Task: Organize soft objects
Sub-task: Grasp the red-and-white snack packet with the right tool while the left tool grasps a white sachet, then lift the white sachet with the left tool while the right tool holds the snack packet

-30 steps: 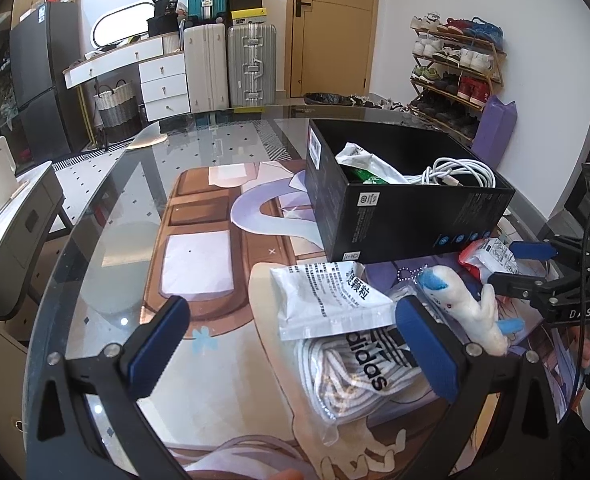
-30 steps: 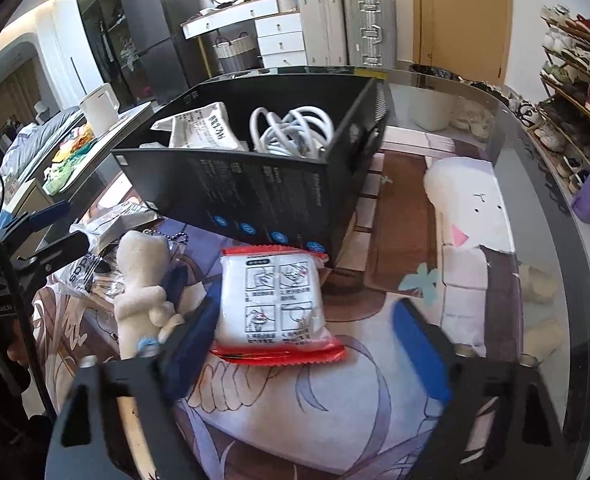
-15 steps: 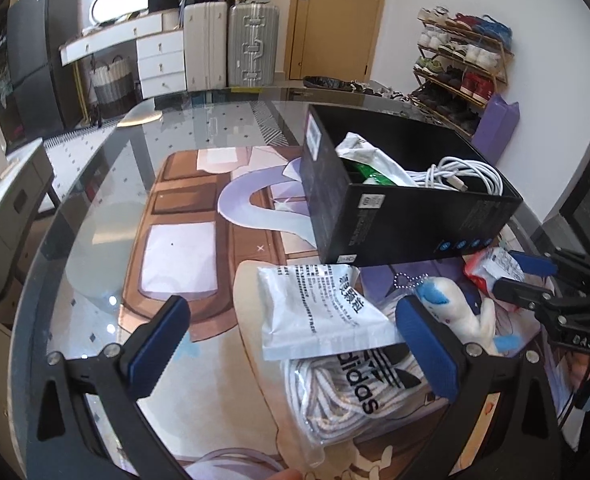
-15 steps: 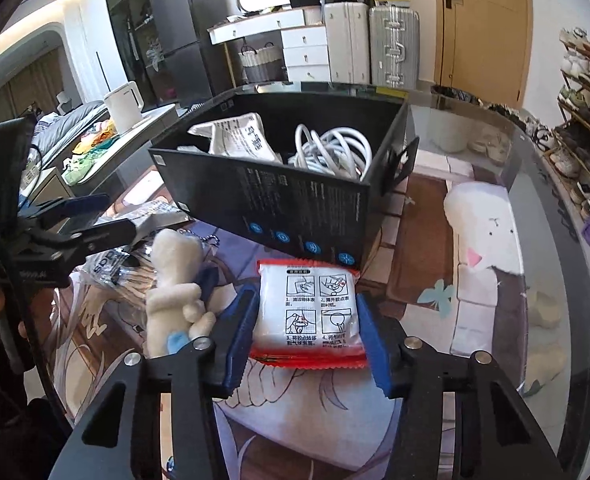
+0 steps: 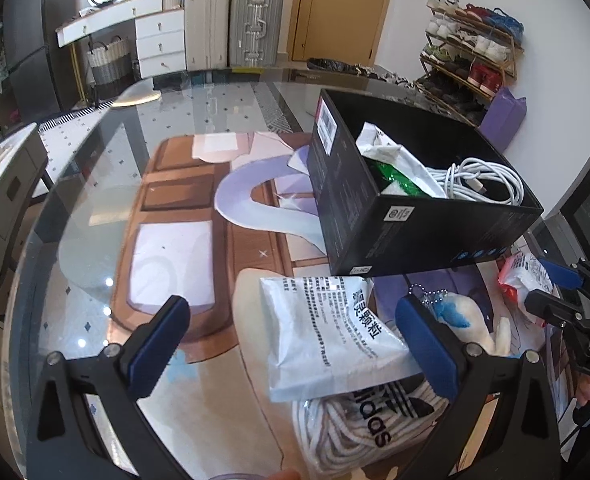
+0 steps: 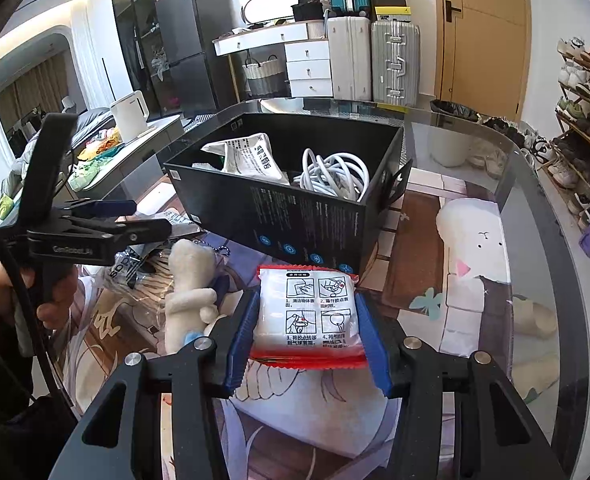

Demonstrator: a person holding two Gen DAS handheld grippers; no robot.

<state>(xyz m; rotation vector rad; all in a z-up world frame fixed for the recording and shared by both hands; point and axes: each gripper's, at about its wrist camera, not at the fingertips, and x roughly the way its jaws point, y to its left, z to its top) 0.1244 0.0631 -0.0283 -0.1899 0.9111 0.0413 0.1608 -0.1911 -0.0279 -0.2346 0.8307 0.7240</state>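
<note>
The red and white packet (image 6: 307, 316) sits squeezed between the blue pads of the right gripper (image 6: 307, 332), near the table's right edge and just in front of the black box (image 6: 295, 216). The box already has a white cable (image 6: 335, 172) and a white bag (image 6: 251, 156) inside it. I think the step now is to lift the packet and put it in the box. To do it well, keep the squeeze gentle so the soft packet does not pop or slip, lift it higher than the box wall, and let go over the free spot near the cable. The left gripper (image 5: 291, 344) is wide open and holds nothing; it hangs over a white pouch (image 5: 327, 332) that lies on a bag of striped socks (image 5: 359, 428). A small plush toy (image 6: 191, 288) lies beside the packet. The glass table (image 5: 95, 184) has a picture mat (image 5: 175, 208) under it. Behind are suitcases (image 6: 395, 60), white drawers (image 6: 307, 68), a wooden door (image 6: 483, 28) and a shoe rack (image 6: 583, 92)
</note>
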